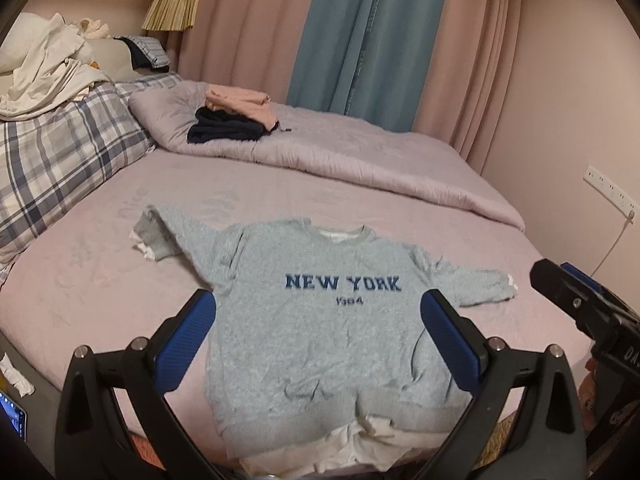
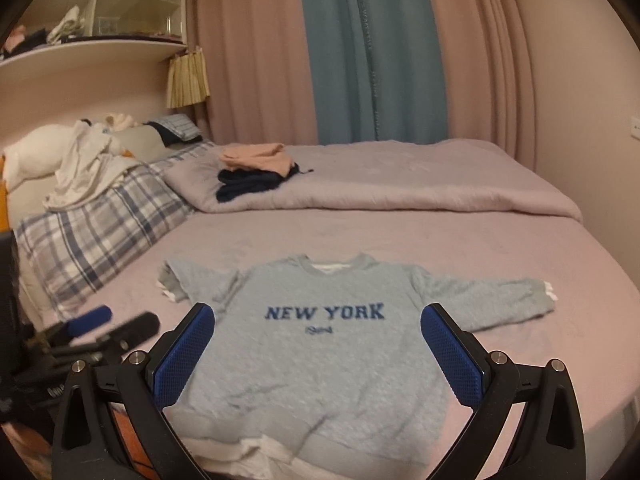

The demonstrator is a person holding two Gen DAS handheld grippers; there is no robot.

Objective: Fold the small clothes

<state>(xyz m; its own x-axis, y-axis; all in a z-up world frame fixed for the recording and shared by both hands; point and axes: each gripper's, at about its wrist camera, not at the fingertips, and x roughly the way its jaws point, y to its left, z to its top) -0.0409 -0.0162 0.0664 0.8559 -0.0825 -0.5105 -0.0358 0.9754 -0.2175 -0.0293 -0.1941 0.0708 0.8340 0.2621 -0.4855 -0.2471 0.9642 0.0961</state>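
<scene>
A small grey sweatshirt [image 1: 320, 320] printed NEW YORK lies flat, face up, on the pink bed sheet [image 1: 100, 300], both sleeves spread out and a white lining showing at its hem. It also shows in the right wrist view [image 2: 320, 344]. My left gripper [image 1: 318, 336] is open and empty, hovering above the sweatshirt's lower half. My right gripper [image 2: 318, 344] is open and empty above the same part. The right gripper also shows in the left wrist view [image 1: 580, 304]; the left gripper shows in the right wrist view [image 2: 112, 324].
A stack of folded clothes, pink on dark navy [image 1: 236, 116], sits on a folded lilac quilt [image 1: 360, 160] at the back. A plaid pillow [image 1: 60, 160] and rumpled white fabric [image 1: 48, 68] lie at the left. Curtains [image 1: 360, 32] and a wall socket [image 1: 612, 192] stand behind.
</scene>
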